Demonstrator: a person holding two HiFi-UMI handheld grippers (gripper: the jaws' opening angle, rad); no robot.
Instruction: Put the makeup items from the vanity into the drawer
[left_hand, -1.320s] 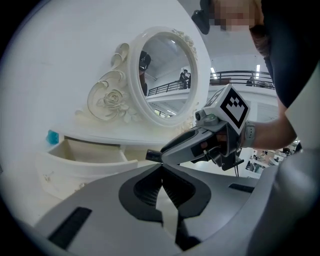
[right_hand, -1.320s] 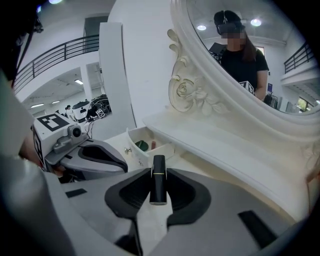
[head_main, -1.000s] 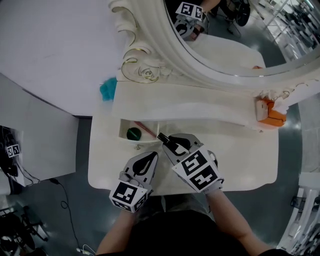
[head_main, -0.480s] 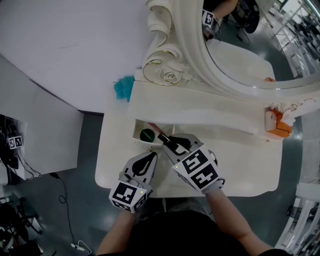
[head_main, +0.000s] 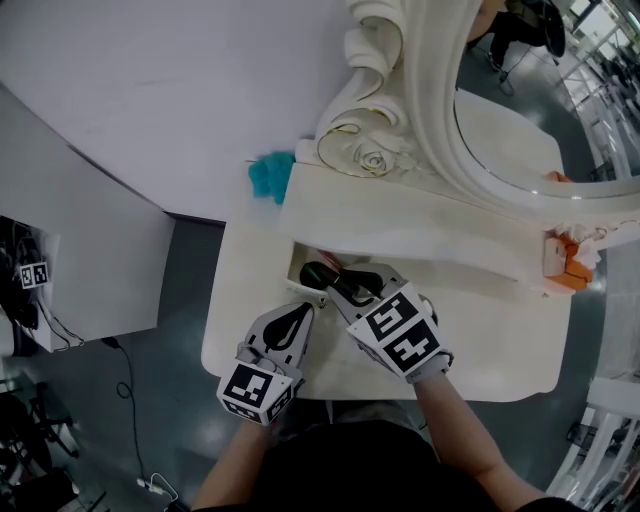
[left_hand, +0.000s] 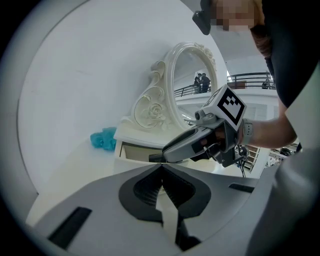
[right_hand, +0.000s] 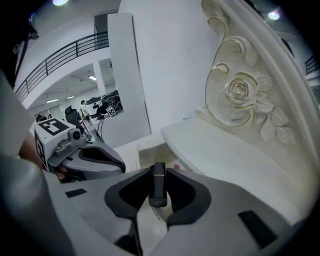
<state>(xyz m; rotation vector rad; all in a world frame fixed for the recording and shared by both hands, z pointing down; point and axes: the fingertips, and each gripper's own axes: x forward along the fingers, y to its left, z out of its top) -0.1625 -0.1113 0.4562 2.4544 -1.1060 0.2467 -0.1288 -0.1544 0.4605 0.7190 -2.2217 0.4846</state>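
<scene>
**Right gripper has the lipstick at the open drawer; left is closed and empty**

- We hold the right gripper (right_hand: 159, 174) clamped on a black lipstick tube (right_hand: 159, 187). Both pads press its sides. The tube lies along the jaws, thin gold band near the far end, and that end sticks out past the fingertips.
- In the head view the tube's far end sits over the open drawer (head_main: 294, 270) at the vanity's front left. We cannot tell whether it touches the drawer or anything in it.
- The drawer is pulled out from under the raised shelf (head_main: 420, 228). Inside we see a dark round item (head_main: 311, 271) and a reddish stick (head_main: 318, 257) behind it, both partly covered by the right gripper.
- The left gripper (left_hand: 162, 167) has its jaws together, tips meeting, nothing between them. It sits just left of the right gripper, near the vanity's front edge, pointing towards the drawer front and not touching it.
- The vanity (head_main: 480, 355) is white. Its top in front of the shelf is bare apart from our grippers.
- An oval mirror in an ornate frame (head_main: 375, 160) with a carved rose stands on the shelf.
- A teal fluffy thing (head_main: 270, 176) sits at the shelf's left end, beside the frame's base.
- An orange object (head_main: 572, 266) is at the shelf's right end, well apart from the drawer.
</scene>
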